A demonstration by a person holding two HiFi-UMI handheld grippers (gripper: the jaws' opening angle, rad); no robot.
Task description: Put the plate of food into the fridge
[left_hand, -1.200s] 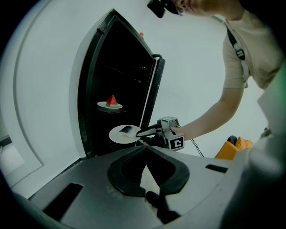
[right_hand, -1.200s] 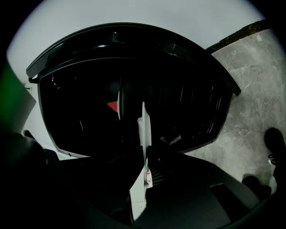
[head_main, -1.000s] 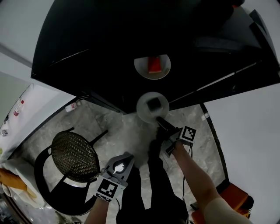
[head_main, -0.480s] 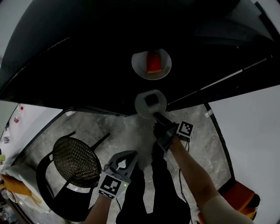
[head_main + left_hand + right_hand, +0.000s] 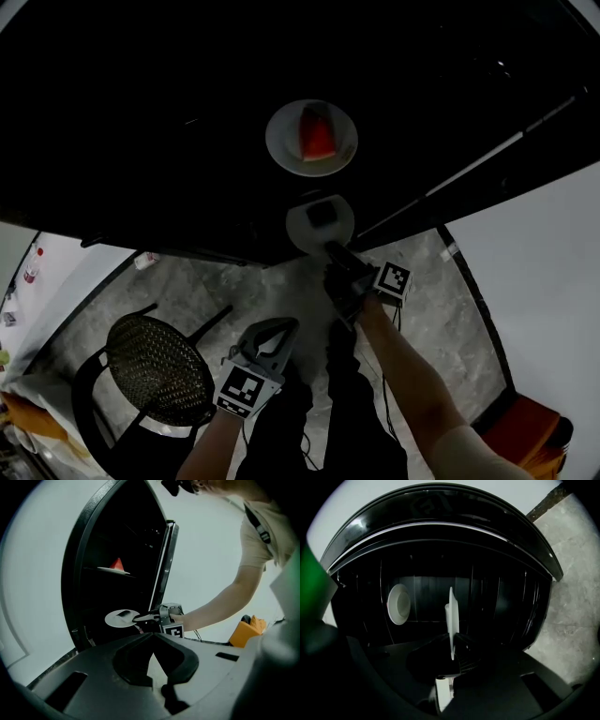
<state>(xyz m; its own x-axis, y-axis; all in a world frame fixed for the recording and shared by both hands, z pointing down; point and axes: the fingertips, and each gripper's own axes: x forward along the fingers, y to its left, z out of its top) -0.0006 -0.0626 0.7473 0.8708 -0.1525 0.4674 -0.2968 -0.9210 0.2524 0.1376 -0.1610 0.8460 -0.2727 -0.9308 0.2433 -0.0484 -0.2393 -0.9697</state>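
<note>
- The fridge (image 5: 141, 141) stands open, its inside black and dim.
- The right gripper (image 5: 330, 247) reaches into the fridge's open front. Its fingers are clenched on the near rim of the plate of food (image 5: 320, 223), which the right gripper view shows edge-on between them.
- This white plate carries a dark block of food and lies level in the fridge opening, one tier below the fridge shelf that bears the other plate. Whether it already rests on anything inside the fridge I cannot tell.
- The second plate (image 5: 311, 138), white with a red wedge on it, sits on a fridge shelf deeper in and higher up, apart from the held plate.
- The left gripper (image 5: 281, 326) hangs outside the fridge, back from its front and to the left of the right arm. Its fingers are clenched together with nothing between them.
- A chair (image 5: 155, 356) with a round mesh seat stands on the marbled grey floor (image 5: 281, 281) in front of the fridge, on the left.
- An orange object (image 5: 534, 436) lies on the floor in front of the fridge, on the right.
</note>
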